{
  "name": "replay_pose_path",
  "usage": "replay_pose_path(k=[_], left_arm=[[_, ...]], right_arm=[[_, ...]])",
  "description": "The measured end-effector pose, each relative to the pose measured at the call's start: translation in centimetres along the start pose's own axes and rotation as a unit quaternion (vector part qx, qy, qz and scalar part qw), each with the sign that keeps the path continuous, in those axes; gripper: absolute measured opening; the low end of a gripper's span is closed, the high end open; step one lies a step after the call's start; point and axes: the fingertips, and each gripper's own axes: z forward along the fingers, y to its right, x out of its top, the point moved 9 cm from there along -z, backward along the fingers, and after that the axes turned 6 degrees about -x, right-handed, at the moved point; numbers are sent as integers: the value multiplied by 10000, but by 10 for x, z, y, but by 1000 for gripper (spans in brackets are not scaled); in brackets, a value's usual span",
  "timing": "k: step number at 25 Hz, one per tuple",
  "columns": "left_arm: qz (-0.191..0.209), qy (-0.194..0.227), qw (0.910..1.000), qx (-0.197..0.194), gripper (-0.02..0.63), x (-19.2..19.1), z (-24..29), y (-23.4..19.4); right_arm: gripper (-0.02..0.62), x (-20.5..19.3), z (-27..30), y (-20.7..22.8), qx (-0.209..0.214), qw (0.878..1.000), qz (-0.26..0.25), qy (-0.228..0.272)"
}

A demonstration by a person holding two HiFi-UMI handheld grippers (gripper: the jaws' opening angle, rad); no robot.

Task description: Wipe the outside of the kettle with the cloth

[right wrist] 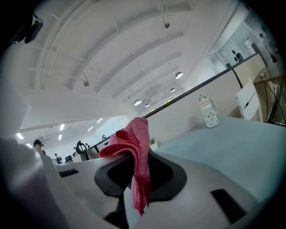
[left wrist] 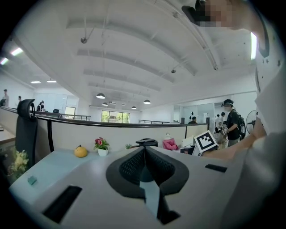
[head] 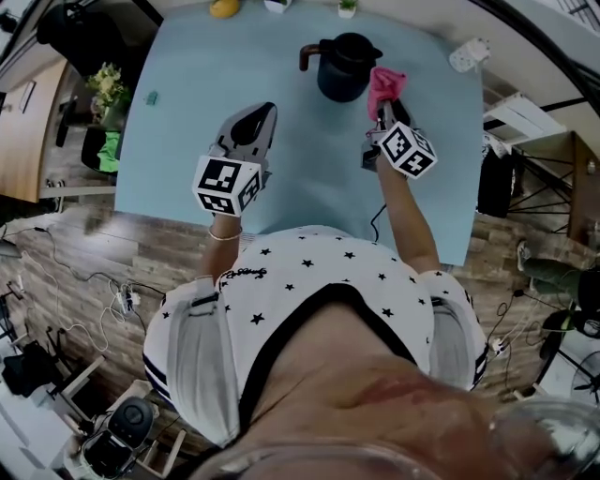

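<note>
At the left of the light-blue table [head: 187, 141], the left gripper [head: 262, 117] hovers over the near-left part of the top with its jaws drawn together and nothing between them. It sits well short of the kettle and has no part in the job at this point. Far along the back edge lie an orange fruit [head: 223, 7] and a small potted flower [left wrist: 102, 145]. The black kettle [head: 345, 66] stands upright at the far centre, its handle pointing left and its lid on. Just to the right of it, the right gripper [head: 385, 111] has its jaws clamped on a pink cloth [head: 385, 86], which bunches above the jaw tips and hangs down between them. The cloth is right beside the kettle's right flank, but whether it actually touches cannot be told. Farther right, a white power strip [head: 469, 54] lies by the table's edge. By my reading the task is at its very start — the cloth is gripped and brought up to the kettle, but no side looks wiped, and the whole outside remains to be gone round.
</note>
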Motion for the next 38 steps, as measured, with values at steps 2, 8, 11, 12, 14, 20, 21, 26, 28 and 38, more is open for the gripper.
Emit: replay_pose_path(k=[2, 8, 11, 12, 14, 20, 21, 26, 28, 38], left_arm=[[-16, 10, 10000, -34, 29, -1, -1, 1], [-84, 67, 9999, -1, 29, -3, -10, -3], [-139, 73, 9998, 77, 29, -6, -15, -6], [-146, 80, 9998, 109, 29, -7, -17, -7], [-156, 98, 9996, 190, 29, -7, -21, -11], [-196, 114, 9987, 446, 29, -9, -36, -21], [-199, 116, 9985, 488, 29, -10, -39, -22], [-260, 70, 9974, 665, 29, -15, -49, -30], [-299, 68, 9971, 698, 29, -16, -51, -32], [-267, 87, 9979, 592, 29, -14, -44, -22]], right_arm=[[69, -5, -6, -11, 125, 9999, -108, -33], [69, -28, -5, -57, 670, 9949, -700, -264], [69, -43, 2, -74, 902, 9903, -939, -485], [69, -48, 6, -79, 946, 9889, -1002, -555], [69, -58, 14, -86, 967, 9870, -1089, -681], [69, -77, 42, -100, 838, 9858, -1138, -911], [69, -79, 48, -102, 806, 9858, -1125, -953], [69, -88, 68, -100, 511, 9885, -822, -1166], [69, -89, 71, -96, 389, 9904, -514, -1227], [69, -82, 59, -76, 222, 9923, -156, -1205]])
